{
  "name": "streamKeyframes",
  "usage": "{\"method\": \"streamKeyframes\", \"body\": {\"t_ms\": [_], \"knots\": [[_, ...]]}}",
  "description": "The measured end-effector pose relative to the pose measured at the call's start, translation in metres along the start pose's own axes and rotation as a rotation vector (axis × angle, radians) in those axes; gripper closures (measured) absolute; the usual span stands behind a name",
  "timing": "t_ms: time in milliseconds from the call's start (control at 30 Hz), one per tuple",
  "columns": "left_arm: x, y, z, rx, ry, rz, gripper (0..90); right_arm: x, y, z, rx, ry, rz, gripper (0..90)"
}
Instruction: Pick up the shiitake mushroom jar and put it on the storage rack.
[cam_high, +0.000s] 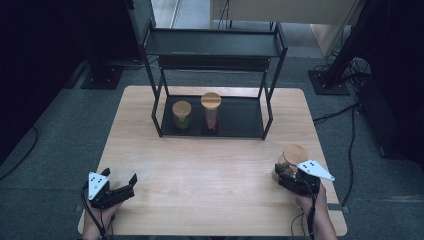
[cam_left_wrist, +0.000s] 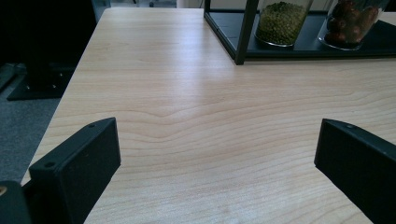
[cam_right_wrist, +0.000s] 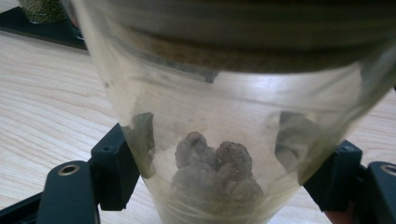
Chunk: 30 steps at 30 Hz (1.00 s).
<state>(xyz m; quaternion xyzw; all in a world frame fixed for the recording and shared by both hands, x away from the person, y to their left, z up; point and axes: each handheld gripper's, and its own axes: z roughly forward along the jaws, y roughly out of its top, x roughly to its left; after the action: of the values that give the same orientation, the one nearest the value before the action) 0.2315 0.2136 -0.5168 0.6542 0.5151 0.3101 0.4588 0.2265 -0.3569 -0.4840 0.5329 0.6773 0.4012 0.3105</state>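
the left tongs (cam_high: 120, 186) rest at the near left corner of the tabletop (cam_high: 210, 170), spread wide with bare wood between the two jaws; in the left gripper view the jaws stand far apart at the bottom corners. ahead of them and off to their right stands a black metal shelf rack (cam_high: 215, 75), and on its bottom tray are two glass jars with wooden lids: a shorter jar of green beans (cam_high: 181, 115) and, just beside it on the right, a taller jar of red-brown fruit (cam_high: 210, 112).

well to the right of the left tongs, near the right edge of the tabletop, the right tongs (cam_high: 286, 176) are pinching a glass jar with a cork-coloured lid (cam_high: 292, 157). the jar stands about upright, its long axis vertical, lid up. in the right gripper view the jar's clear wall (cam_right_wrist: 224, 121) sits squarely between the two jaws, one pad pressed on each side of its lower body, with brownish lumps (cam_right_wrist: 215, 163) in a pile at the bottom of the glass. the jar reaches forward past the jaw tips, away from the hand (cam_high: 315, 205). whether its base touches the tabletop cannot be told.
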Motion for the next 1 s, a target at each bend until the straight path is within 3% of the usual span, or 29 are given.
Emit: {"method": "streamKeyframes", "body": {"t_ms": [467,1000], "knots": [[0.0,0.0,0.0,-0.002,-0.003,0.0,0.5,0.024,0.014,0.022,0.008,0.034,-0.012,24.6],[0.001,0.0,0.0,-0.003,-0.004,-0.007,0.5,0.044,0.044,0.055,0.001,0.068,-0.034,24.6]]}}
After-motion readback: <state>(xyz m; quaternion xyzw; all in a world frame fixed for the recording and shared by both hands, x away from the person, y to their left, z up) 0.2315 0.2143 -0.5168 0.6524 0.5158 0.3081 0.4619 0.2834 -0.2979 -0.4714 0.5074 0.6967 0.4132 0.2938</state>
